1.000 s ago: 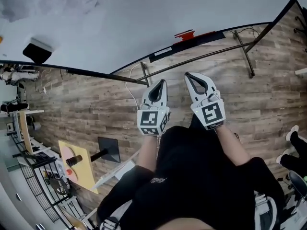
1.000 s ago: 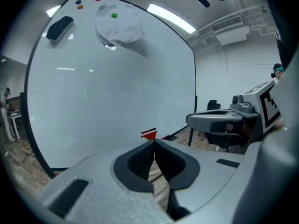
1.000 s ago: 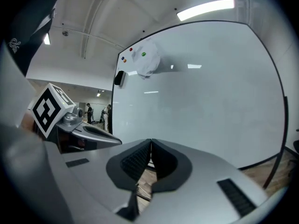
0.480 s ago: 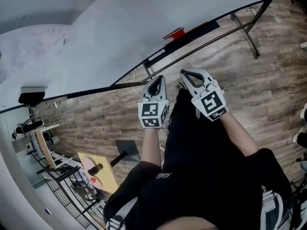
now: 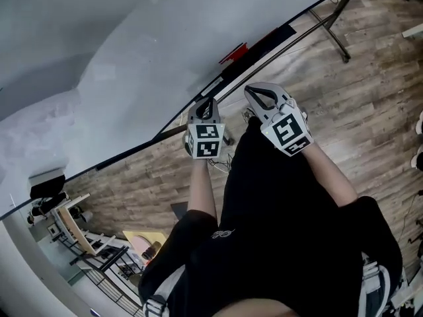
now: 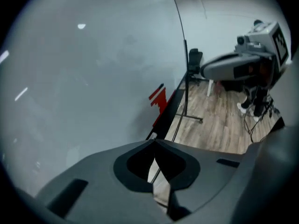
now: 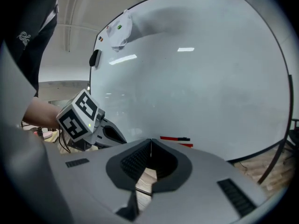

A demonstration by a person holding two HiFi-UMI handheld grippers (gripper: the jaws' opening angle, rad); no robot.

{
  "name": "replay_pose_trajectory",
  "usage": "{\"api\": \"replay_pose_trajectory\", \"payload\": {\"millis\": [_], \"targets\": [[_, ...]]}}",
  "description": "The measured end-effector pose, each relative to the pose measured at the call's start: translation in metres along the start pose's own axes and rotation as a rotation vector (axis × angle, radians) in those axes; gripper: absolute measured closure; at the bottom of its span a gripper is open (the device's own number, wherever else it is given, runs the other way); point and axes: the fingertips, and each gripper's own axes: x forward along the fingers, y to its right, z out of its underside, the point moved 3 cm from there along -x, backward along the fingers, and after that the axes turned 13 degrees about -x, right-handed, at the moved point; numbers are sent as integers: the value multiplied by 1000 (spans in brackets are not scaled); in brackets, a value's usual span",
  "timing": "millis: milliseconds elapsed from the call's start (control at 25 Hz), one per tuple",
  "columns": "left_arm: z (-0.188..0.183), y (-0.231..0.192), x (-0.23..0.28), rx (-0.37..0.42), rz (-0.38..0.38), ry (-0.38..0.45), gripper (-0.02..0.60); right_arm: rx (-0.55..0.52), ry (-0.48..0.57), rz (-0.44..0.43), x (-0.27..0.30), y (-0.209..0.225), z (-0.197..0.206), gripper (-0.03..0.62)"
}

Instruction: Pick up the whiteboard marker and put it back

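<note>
Both left gripper (image 5: 206, 102) and right gripper (image 5: 251, 91) fingers closed, empty; marker (image 5: 233, 52) lies along whiteboard ledge (image 5: 271, 41).

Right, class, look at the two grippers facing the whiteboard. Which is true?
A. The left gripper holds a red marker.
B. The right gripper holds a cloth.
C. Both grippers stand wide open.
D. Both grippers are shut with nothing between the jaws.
D: the left gripper and the right gripper each show jaw tips meeting with nothing between them, while the red marker lies apart at the foot of the whiteboard.
</note>
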Motion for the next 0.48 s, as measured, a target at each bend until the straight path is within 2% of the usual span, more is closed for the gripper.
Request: {"api": "replay_pose_trajectory", "payload": {"millis": [80, 320, 360, 400, 480], "targets": [[7, -12, 16, 76, -33, -55, 574, 5, -15, 19, 8, 5, 2, 591], [19, -35, 52, 205, -59, -171, 571, 44, -74, 55, 22, 11, 12, 591], [19, -35, 58, 219, -58, -183, 550, 48, -80, 62, 22, 13, 14, 591], [20, -33, 63, 229, -54, -197, 503, 51, -86, 70, 21, 16, 17, 591], [22, -30, 72, 251, -51, -224, 494, 56, -92, 86, 17, 21, 21, 591]]}}
